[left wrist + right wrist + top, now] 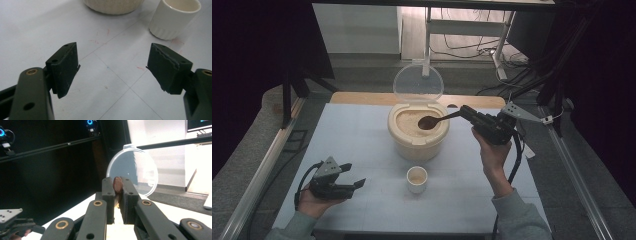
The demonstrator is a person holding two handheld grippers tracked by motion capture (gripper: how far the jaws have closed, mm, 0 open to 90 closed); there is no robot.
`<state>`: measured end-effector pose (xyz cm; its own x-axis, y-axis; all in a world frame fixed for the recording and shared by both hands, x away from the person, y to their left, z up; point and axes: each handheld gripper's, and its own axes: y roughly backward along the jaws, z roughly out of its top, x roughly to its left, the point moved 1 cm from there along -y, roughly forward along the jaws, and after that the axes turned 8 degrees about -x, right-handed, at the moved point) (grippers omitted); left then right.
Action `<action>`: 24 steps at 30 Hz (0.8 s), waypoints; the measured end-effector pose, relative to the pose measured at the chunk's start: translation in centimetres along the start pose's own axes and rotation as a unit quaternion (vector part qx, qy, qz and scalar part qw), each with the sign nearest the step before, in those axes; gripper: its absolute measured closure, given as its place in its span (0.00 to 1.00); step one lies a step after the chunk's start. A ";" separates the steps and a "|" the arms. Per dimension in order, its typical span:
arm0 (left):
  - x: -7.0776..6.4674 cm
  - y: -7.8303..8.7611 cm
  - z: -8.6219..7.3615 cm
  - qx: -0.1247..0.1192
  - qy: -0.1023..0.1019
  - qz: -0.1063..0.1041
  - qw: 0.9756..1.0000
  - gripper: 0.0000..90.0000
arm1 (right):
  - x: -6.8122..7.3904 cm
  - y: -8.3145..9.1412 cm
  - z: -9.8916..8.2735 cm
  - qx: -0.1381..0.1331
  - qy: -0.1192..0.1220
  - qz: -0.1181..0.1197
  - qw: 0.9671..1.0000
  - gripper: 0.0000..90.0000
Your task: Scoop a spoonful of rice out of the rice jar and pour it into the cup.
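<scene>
Scooping underway: right hand-held gripper (468,113) pinching wooden spoon (432,121), holding bowl over grain in open container (418,132). Small cup (417,179) on tabletop (362,140) nearly empty, awaiting filling. Left hand-held gripper (351,176) spread, idling.

**Matt plastics, brown wood and a scuffed pale tabletop**

The spoon (432,121) is showing as dark brown wood with a smooth, faintly shiny bowl. The container (417,137) is looking like cream plastic, matt, with a finely textured wall, and its raised lid (418,82) is reading as clear, glossy plastic. The small cup (417,179) is appearing as smooth white ceramic or plastic with a ribbed base. The tabletop (362,145) is looking matt, pale, marked with faint red scuffs. The jaws are showing matt black, rubbery pads and brass-coloured rivets.
</scene>
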<state>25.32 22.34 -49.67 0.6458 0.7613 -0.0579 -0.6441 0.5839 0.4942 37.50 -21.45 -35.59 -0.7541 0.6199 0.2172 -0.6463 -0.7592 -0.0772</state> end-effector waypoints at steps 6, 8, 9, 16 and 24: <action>0.1 0.1 0.0 -0.001 0.001 0.002 1.000 0.27 | -0.3 -0.6 0.1 0.008 0.017 -0.019 1.000 0.93; 0.1 0.1 0.0 -0.001 0.002 0.003 1.000 0.27 | -0.4 -0.7 0.3 0.009 0.024 -0.026 0.999 0.93; 0.1 0.2 0.0 -0.001 0.002 0.003 1.000 0.27 | -0.5 -0.9 0.5 0.012 0.028 -0.032 0.999 0.93; 0.0 0.0 -0.1 0.004 0.003 0.000 1.000 0.27 | -0.3 -2.1 1.0 0.046 0.077 -0.064 0.994 0.93; -0.1 -0.1 -0.1 0.005 0.000 -0.001 1.000 0.27 | 0.2 -3.5 0.6 0.085 0.103 -0.076 0.988 0.93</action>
<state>25.26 22.25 -49.75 0.6466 0.7605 -0.0597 -0.6384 0.5823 0.5033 39.70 -18.80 -34.66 -0.6693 0.7430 0.0101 -0.7378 -0.6661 0.1090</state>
